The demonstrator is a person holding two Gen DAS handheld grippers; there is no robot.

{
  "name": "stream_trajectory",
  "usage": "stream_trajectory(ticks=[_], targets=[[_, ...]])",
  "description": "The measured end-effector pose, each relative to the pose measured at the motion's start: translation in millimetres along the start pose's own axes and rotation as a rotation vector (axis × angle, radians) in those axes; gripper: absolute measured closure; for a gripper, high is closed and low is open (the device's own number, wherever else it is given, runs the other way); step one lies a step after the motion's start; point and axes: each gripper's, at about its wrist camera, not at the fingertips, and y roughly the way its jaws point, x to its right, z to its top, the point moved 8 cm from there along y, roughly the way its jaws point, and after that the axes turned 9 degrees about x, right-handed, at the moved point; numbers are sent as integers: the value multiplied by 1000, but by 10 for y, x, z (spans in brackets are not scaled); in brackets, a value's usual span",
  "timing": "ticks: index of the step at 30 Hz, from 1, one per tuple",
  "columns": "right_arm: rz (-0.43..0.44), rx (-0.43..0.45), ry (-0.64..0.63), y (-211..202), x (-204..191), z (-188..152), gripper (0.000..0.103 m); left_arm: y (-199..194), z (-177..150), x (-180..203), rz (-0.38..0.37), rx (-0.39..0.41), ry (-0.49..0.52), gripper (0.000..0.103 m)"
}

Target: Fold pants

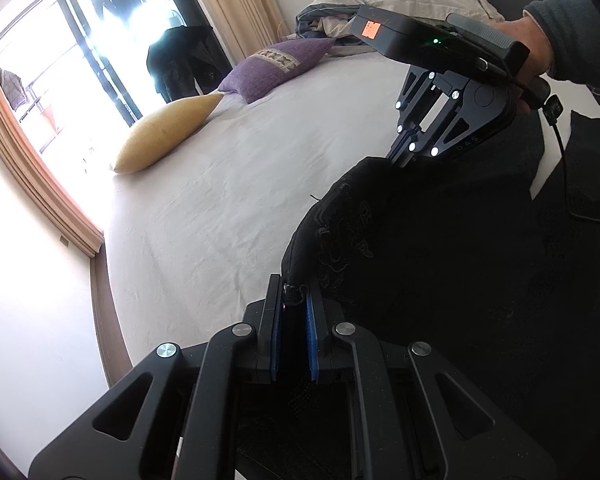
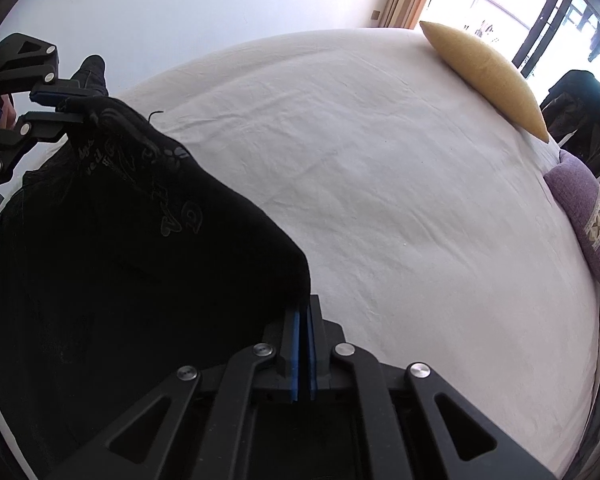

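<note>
Pants (image 2: 120,240), black with pale lettering, hang as a raised sheet above the near edge of the bed (image 2: 380,200), gripped along one upper edge at two points. The left gripper (image 1: 294,300) has its jaws clamped on one corner of that edge; a loose thread and a fold of cloth sit between the blue pads (image 1: 311,320). The right gripper (image 2: 303,312) holds the other corner, jaws nearly together with only thin fabric between them. In the left wrist view the right gripper shows from outside, carried by a hand (image 1: 536,56) in a dark sleeve.

Holding two corners apart keeps the edge taut, so the cloth hangs flat and can, by my judgement, be laid on the bed without bunching. Both grippers point downward toward the bed, which suits lowering the cloth.

A yellow cushion (image 2: 484,72) and a purple cushion (image 2: 588,220) lie at the far side of the bed, well apart from the pants.
</note>
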Motion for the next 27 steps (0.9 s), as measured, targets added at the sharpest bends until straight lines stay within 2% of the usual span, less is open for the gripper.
stream_trajectory(ticks=[5, 12, 15, 22, 27], targets=[[62, 1, 14, -77, -290, -48, 99, -260, -40, 266, -65, 14, 19, 94], [73, 35, 38, -267, -532, -105, 99, -526, -92, 499, -89, 5, 34, 94], [94, 40, 22, -396, -708, -173, 99, -675, -117, 603, -128, 13, 39, 94], [102, -33, -117, -623, -1247, -605, 99, -1022, -349, 1063, -242, -17, 169, 94], [54, -117, -303, -769, -1575, -1017, 99, -1182, -636, 1279, -266, -82, 248, 94]])
